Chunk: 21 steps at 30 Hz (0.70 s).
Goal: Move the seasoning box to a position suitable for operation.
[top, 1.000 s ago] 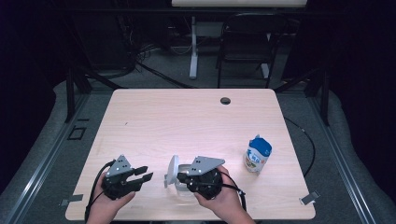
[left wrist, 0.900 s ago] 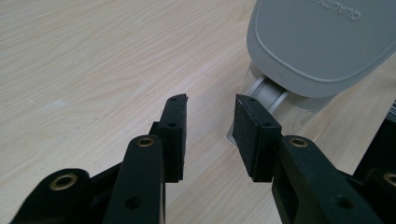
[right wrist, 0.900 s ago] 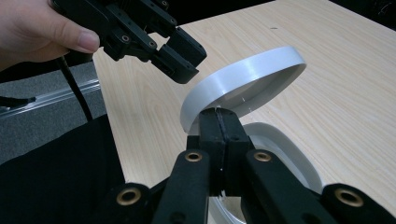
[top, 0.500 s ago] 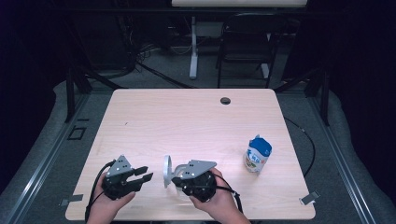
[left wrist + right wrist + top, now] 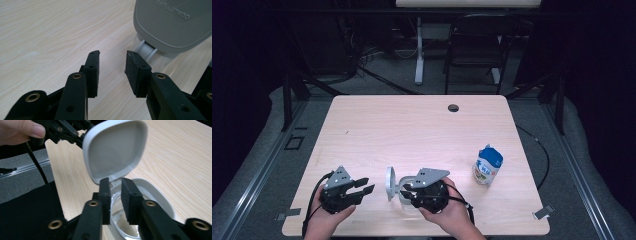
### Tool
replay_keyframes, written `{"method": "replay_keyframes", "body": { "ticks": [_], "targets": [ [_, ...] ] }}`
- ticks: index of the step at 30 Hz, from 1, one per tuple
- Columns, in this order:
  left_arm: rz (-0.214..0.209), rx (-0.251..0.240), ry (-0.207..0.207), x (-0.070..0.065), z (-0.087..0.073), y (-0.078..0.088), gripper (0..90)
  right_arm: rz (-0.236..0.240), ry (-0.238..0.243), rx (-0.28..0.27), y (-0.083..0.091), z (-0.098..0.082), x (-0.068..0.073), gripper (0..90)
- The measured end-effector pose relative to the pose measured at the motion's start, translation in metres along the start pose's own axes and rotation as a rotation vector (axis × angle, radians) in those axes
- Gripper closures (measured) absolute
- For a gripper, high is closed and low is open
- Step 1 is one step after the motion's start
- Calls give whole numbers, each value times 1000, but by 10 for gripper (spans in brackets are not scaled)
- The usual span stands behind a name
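A clear container (image 5: 406, 202) with a grey flip lid (image 5: 390, 183) sits near the table's front edge. The lid (image 5: 115, 147) stands swung up and open, and the white rim (image 5: 155, 195) below it shows the opening. My right gripper (image 5: 115, 192) hovers over the hinge end. Its jaws have just been opening, and a narrow gap shows between the pads with nothing pressed. In the high view this right gripper (image 5: 405, 189) points left at the lid. My left gripper (image 5: 112, 67) is open and empty, just short of the lid's back (image 5: 172, 22). From above, the left gripper (image 5: 364, 186) lies left of the lid.
A white bottle with a blue cap (image 5: 488, 165) stands to the right on the wooden table (image 5: 412, 125). A dark round hole (image 5: 453, 107) is near the far edge. A black chair (image 5: 474, 45) and cables lie beyond the table.
The upright lid sits a touch further left than a second ago. Both hands have kept their places.
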<state>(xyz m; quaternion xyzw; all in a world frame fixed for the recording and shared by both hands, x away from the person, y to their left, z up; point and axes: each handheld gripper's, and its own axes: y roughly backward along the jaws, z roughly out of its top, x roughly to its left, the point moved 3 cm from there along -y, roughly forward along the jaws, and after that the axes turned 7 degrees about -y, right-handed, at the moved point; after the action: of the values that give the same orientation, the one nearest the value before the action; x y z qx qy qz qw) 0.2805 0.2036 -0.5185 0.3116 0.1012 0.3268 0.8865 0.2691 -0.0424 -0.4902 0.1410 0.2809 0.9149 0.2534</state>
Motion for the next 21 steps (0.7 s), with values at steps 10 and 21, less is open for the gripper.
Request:
{"method": "replay_keyframes", "body": {
  "ticks": [10,21],
  "targets": [
    [0,-7,14,3,2,0,624,-49,-20,-16,21,-2,-17,646],
    [-7,-15,15,7,3,-3,604,-111,-119,-22,48,-6,-41,557]
  ]
}}
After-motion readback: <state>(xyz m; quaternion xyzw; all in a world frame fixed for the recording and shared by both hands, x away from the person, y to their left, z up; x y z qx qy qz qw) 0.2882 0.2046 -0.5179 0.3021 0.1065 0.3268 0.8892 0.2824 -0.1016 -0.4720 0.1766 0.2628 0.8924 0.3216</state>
